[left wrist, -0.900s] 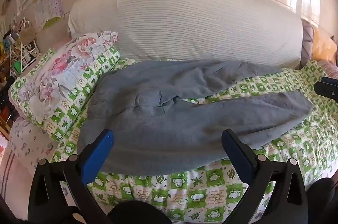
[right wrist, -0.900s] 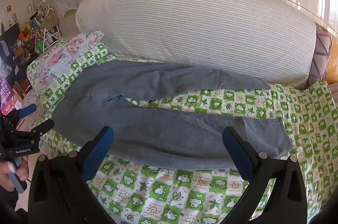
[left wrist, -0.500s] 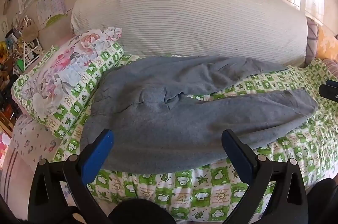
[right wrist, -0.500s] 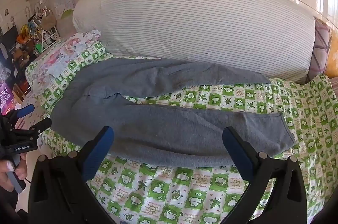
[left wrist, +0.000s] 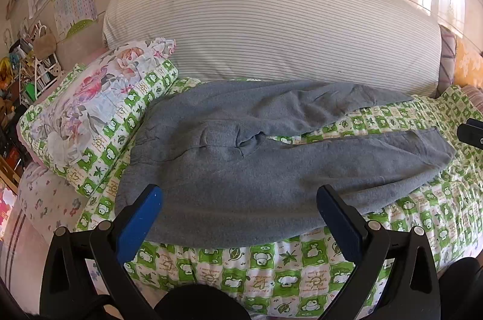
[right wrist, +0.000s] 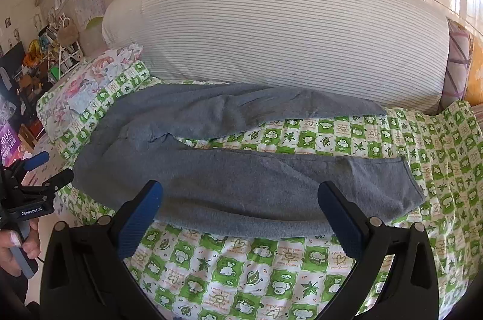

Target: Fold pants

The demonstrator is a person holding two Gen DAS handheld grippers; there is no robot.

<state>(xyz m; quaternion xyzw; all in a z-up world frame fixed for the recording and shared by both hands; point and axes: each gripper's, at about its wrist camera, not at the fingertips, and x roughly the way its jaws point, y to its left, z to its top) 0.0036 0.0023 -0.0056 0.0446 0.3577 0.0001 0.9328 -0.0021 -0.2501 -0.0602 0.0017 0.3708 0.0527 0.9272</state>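
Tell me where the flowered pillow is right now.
In both views the flowered pillow lies at the left end of the bed, beside the waistband of the gray pants.

Striped bolster [left wrist: 271, 27] close behind pants [left wrist: 256, 169]

The right tongs [left wrist: 471, 134] are cut off (only a dark tip) at the frame edge.

Pants [left wrist: 241, 169] lie spread across the bed [left wrist: 271, 274], waistband left, legs running right. Behind them a long bolster [left wrist: 271, 30] lines the wall; a pillow [left wrist: 90, 114] sits just left of the waistband.
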